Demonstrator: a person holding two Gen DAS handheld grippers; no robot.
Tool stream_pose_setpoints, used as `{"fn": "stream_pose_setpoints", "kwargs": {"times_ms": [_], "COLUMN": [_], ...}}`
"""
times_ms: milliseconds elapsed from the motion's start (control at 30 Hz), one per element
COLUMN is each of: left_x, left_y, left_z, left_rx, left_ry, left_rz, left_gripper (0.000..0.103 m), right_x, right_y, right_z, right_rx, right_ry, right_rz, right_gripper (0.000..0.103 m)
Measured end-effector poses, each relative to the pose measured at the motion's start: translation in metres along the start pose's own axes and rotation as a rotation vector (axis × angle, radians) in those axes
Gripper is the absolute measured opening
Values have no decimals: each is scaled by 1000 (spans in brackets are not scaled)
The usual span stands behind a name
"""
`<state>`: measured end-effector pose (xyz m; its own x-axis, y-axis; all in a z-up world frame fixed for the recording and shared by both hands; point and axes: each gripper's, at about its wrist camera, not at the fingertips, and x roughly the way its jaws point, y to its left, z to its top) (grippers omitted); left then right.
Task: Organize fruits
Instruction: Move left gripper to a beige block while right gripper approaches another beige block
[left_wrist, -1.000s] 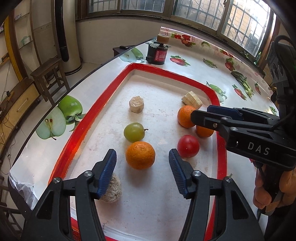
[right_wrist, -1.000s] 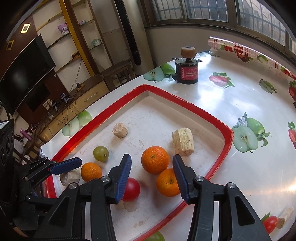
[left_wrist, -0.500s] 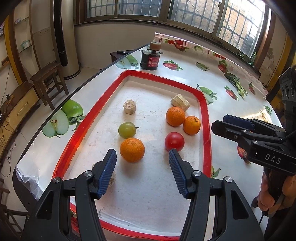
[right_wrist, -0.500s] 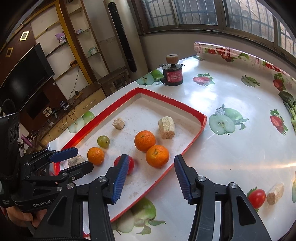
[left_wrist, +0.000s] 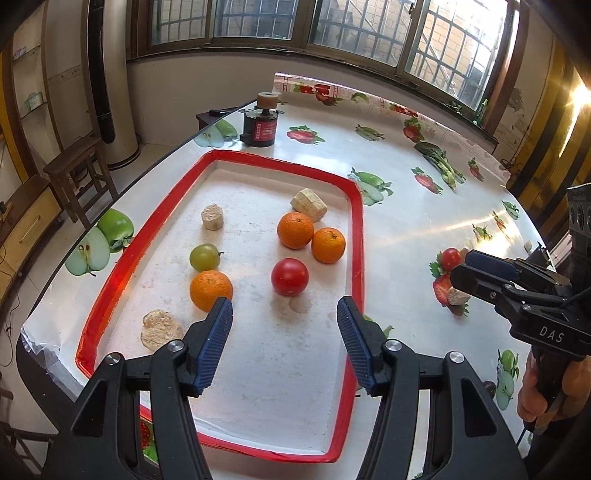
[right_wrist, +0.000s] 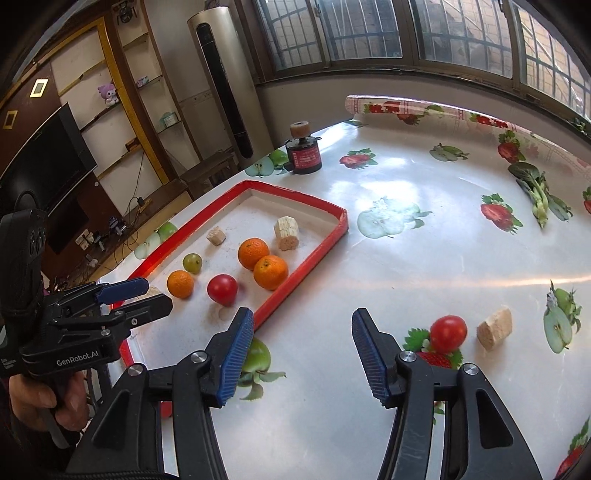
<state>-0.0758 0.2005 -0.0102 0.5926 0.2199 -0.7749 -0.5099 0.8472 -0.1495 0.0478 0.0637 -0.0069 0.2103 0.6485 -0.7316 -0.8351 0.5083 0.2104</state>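
A red-rimmed tray (left_wrist: 356, 240) holds three oranges (left_wrist: 294, 229) (left_wrist: 328, 244) (left_wrist: 210, 290), a green fruit (left_wrist: 204, 256), a red tomato (left_wrist: 289, 276) and several beige chunks (left_wrist: 308, 209). My left gripper (left_wrist: 282, 332) hangs open above the tray's near half with nothing between its fingers. My right gripper (right_wrist: 303, 350) is over the tablecloth to the right of the tray (right_wrist: 303, 266); its jaws are opening and empty. A second red tomato (right_wrist: 447, 333) and a beige chunk (right_wrist: 495, 328) lie on the cloth, ahead and to the right of it.
A black and red canister (right_wrist: 304, 157) with a cork top stands beyond the tray's far end. The fruit-print tablecloth (right_wrist: 424, 258) spreads wide to the right. The table's edge (left_wrist: 48, 280) runs close along the tray's left side, with a wooden stool (left_wrist: 74, 170) below.
My right gripper has drawn back and swung right, off the tray and over the cloth, with its jaws wider. My left gripper has pulled back and up from the orange, still open.
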Motion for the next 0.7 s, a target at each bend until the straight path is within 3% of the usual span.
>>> {"fn": "stream_pose_setpoints", "kwargs": {"times_ms": [700], "left_x": [-1], "left_y": [-72], "left_z": [-12], "left_rx": [122], "left_ry": [30], "left_rz": [-88], "left_gripper": [59], "right_x": [-54], "right_y": [-81], "right_z": [-62], "right_rx": [176], "right_ry": [-14], "right_rz": [-118], "right_gripper": [58]}}
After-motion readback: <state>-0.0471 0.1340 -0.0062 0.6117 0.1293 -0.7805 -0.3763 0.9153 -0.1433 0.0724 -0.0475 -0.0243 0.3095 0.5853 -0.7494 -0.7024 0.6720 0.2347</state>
